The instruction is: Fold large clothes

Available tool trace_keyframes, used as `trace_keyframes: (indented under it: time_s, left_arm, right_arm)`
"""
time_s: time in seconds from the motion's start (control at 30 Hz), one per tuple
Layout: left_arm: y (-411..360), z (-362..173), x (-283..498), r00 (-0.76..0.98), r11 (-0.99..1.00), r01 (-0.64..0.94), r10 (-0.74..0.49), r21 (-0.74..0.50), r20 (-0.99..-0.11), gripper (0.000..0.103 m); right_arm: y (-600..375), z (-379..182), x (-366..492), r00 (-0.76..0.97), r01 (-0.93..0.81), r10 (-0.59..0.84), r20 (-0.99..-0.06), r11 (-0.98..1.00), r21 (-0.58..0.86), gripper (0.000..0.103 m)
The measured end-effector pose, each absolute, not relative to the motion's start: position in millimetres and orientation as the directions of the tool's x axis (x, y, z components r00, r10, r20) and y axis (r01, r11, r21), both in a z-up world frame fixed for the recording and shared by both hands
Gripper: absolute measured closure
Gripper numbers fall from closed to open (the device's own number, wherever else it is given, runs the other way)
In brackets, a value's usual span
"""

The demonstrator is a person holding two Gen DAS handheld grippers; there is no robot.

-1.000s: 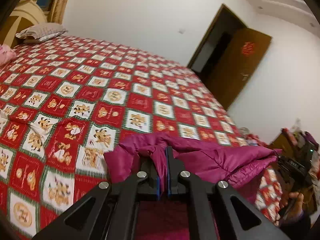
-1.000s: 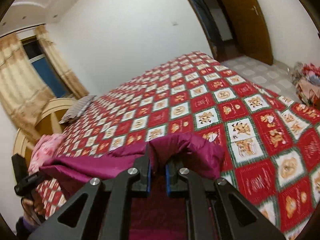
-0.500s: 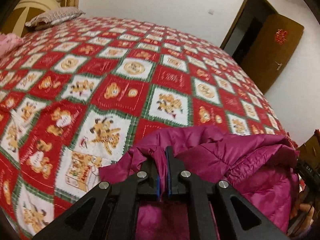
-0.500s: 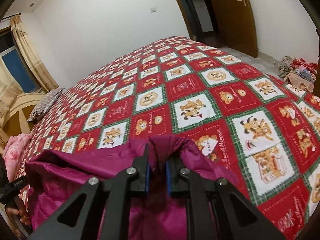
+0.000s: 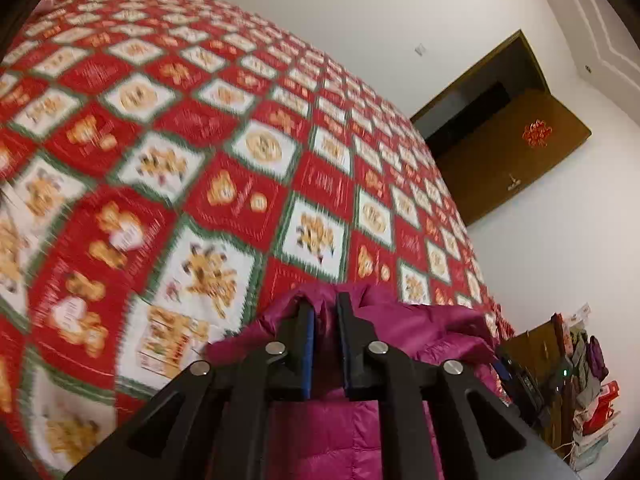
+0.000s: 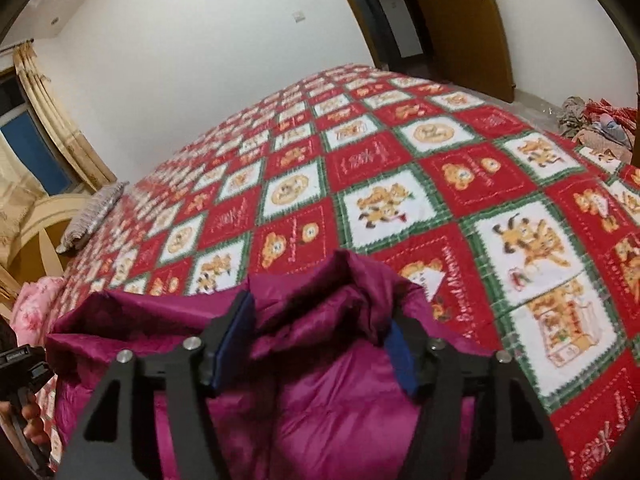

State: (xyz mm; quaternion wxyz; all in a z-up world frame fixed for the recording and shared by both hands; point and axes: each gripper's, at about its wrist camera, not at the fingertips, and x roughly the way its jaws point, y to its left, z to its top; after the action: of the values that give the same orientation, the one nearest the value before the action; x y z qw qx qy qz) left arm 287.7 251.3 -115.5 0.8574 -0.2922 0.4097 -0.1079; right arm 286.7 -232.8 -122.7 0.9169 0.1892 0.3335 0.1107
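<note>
A magenta puffer jacket (image 5: 400, 328) lies at the near edge of a bed with a red, white and green bear-pattern quilt (image 5: 240, 160). My left gripper (image 5: 323, 312) is shut on a fold of the jacket's edge. In the right wrist view the jacket (image 6: 320, 380) spreads under my right gripper (image 6: 320, 312), whose jaws stand wide apart with a raised fold of fabric loose between them. The quilt (image 6: 400, 160) stretches beyond it.
A striped pillow (image 6: 92, 212) and wooden headboard (image 6: 48, 220) are at the bed's far end, with pink fabric (image 6: 32, 308) beside. A brown door (image 5: 512, 160) stands open. Piled clothes (image 6: 596, 120) lie on the floor near the bed.
The right gripper has opened and let go of the jacket fold. Both grippers have dropped lower and closer to the quilt; the left still pinches the jacket.
</note>
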Motion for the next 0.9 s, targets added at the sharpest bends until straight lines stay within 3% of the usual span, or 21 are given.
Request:
trace_keyframes:
  time_s: [0.07,0.13,0.17,0.27,0.3,0.33,0.4,0.53,0.67,0.77,0.9]
  left_arm:
    - [256.1,-100.1,281.6,0.668,0.814,-0.041,-0.409,-0.580,-0.621,0.070]
    - [262.6,-83.2,271.6,0.722,0.824,-0.049,-0.361,-0.565,-0.590,0.028]
    - [265.7,-74.3,263.5,0.762,0.821,-0.057,-0.332,-0.569,-0.555,0.025]
    - [251.7,-64.9,256.5,0.788,0.858,-0.076,-0.260,-0.509,-0.557,0.025]
    - [239.5,-66.7,258.5,0.776,0.884,-0.064,-0.248,-0.464,-0.580,0.025]
    - [222.4,-68.3,260.7,0.766,0.910,-0.043,-0.235,-0.413,-0.598,0.025]
    - [177.9,-74.9,265.0,0.756,0.962,0.010,-0.185,-0.271,-0.628,0.025]
    - [111.3,-97.8,282.8,0.752,0.991,0.058,-0.123,-0.121,-0.648,0.025]
    - [81.6,-128.6,305.5,0.726,0.999,0.015,0.016,0.038,-0.688,0.025]
    - [79.8,-146.5,315.0,0.705,0.997,-0.020,0.066,0.073,-0.707,0.025]
    - [86.8,-166.2,321.8,0.676,0.999,-0.044,0.040,0.014,-0.736,0.024]
  right_arm:
    - [-240.3,-107.8,272.4,0.780,-0.081,0.326,-0.534,0.899,0.431,0.034]
    - [-246.2,-93.5,256.1,0.800,-0.094,0.320,-0.507,0.902,0.420,0.034]
    - [-246.8,-87.4,249.3,0.805,-0.088,0.298,-0.512,0.915,0.394,0.034]
    - [-240.2,-74.0,235.3,0.792,-0.105,0.267,-0.549,0.945,0.309,0.035]
    - [-233.9,-70.9,232.4,0.782,-0.125,0.271,-0.561,0.950,0.285,0.043]
    - [-226.4,-67.7,231.2,0.771,-0.143,0.272,-0.575,0.955,0.259,0.060]
    - [-207.5,-63.2,233.1,0.745,-0.178,0.276,-0.607,0.960,0.218,0.076]
    - [-149.4,-67.3,257.6,0.729,-0.232,0.243,-0.640,0.967,0.103,0.076]
    - [-127.6,-102.9,295.1,0.677,-0.206,0.245,-0.694,0.968,0.141,0.076]
    - [-119.3,-129.9,311.6,0.658,-0.204,0.241,-0.713,0.969,0.139,0.076]
    - [-124.8,-147.2,312.1,0.657,-0.193,0.251,-0.711,0.967,0.164,0.076]
